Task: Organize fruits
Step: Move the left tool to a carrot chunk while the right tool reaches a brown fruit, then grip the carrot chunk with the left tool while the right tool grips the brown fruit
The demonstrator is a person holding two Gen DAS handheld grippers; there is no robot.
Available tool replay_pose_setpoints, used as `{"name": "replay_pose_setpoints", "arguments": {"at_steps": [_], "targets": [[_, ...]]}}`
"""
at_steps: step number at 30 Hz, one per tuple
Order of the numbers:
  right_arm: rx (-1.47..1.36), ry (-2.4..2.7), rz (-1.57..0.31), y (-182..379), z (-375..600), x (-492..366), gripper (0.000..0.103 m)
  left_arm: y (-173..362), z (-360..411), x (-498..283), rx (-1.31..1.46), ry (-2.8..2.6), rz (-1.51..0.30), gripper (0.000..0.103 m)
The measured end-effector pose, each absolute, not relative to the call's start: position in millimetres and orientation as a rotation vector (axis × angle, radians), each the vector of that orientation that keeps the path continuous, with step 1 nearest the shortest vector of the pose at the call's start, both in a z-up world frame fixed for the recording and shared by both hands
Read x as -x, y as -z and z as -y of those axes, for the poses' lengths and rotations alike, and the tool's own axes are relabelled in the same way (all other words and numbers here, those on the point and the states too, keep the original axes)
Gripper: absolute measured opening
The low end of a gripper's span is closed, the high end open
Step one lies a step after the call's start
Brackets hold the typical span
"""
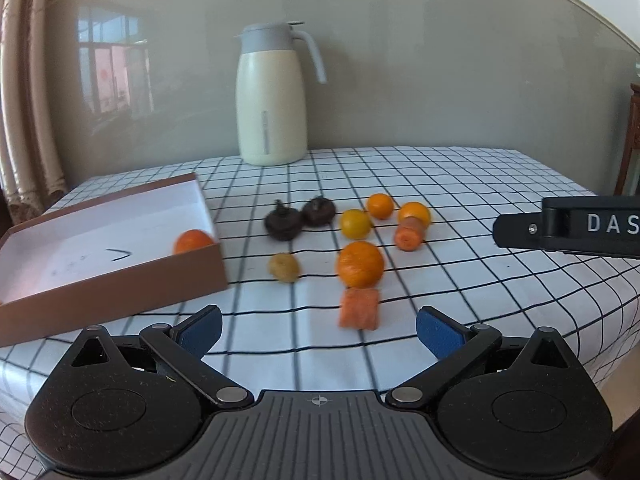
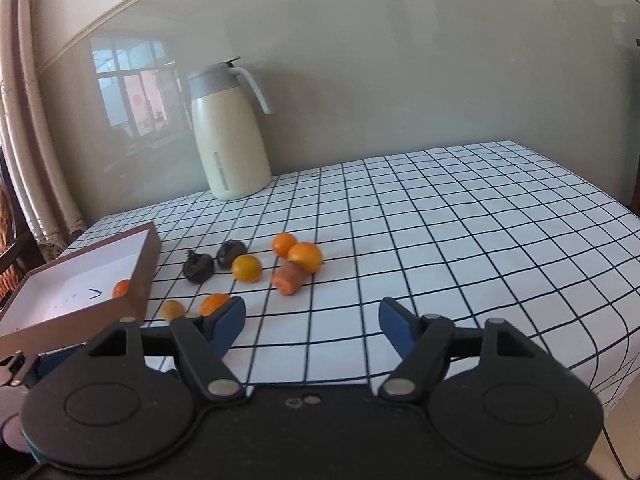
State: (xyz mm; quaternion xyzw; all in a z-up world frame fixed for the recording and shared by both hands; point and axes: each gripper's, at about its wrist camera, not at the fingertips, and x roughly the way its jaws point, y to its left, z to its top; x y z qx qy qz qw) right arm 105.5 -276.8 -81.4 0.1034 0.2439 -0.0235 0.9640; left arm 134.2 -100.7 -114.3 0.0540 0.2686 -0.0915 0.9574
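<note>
The tabletop (image 1: 460, 184), under a white cloth ruled in black squares, carries everything. Taking the brown box (image 1: 120, 276) as the landmark: it sits at the cloth's left edge, open-topped with a white floor, and one orange fruit (image 1: 192, 241) already lies inside against its right wall. A cream thermos jug (image 1: 272, 100) stands well behind the box, against the wall.

To the right of the box the rest lies loose. Nearest its right wall is a small yellowish-brown fruit (image 1: 284, 267); just beyond that, the big orange (image 1: 360, 264), with a cut carrot chunk (image 1: 359, 309) touching its near side. Farther back from the box sit two dark, shrivelled fruits (image 1: 298, 218), a yellow-orange fruit (image 1: 355, 224), two small oranges (image 1: 396, 210) and a second carrot piece (image 1: 408, 234) leaning against one of them.

The left gripper (image 1: 318, 332) hovers low with its jaws spread wide and nothing between them. The carrot chunk and the big orange lie straight ahead, a touch right of its centre line; the chunk's long axis runs roughly away from the jaws. The right gripper (image 2: 312, 326) has its jaws about half open, also empty, and the same orange sits off beyond its left finger, not between the pads. So the left hand looks better lined up and nearer for the next pick, with the box just to its left.
</note>
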Motion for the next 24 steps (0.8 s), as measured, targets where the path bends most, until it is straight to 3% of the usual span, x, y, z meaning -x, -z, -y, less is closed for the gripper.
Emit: {"name": "replay_pose_setpoints", "arguments": {"at_steps": [2,11,14,16,18,21,24], "targets": [[-0.211,0.049,-0.498,83,280,-110,0.061,116,109,-139,-0.110,0.183,-0.542,0.102],[-0.215,0.066,-0.502,89,293,-126,0.060,130,128,-159,-0.083,0.178,-0.576,0.076],[-0.220,0.067,-0.510,92,296,-132,0.059,135,133,-164,-0.090,0.180,-0.585,0.063],[-0.224,0.063,-0.516,94,296,-137,0.057,139,133,-168,-0.079,0.190,-0.605,0.043],[-0.221,0.058,-0.517,95,295,-140,0.056,141,134,-168,-0.080,0.193,-0.596,0.040],[-0.219,0.046,-0.522,97,291,-148,0.054,142,132,-170,-0.071,0.193,-0.586,0.025],[-0.217,0.029,-0.534,101,286,-159,0.051,142,127,-171,-0.067,0.194,-0.578,0.025]]}}
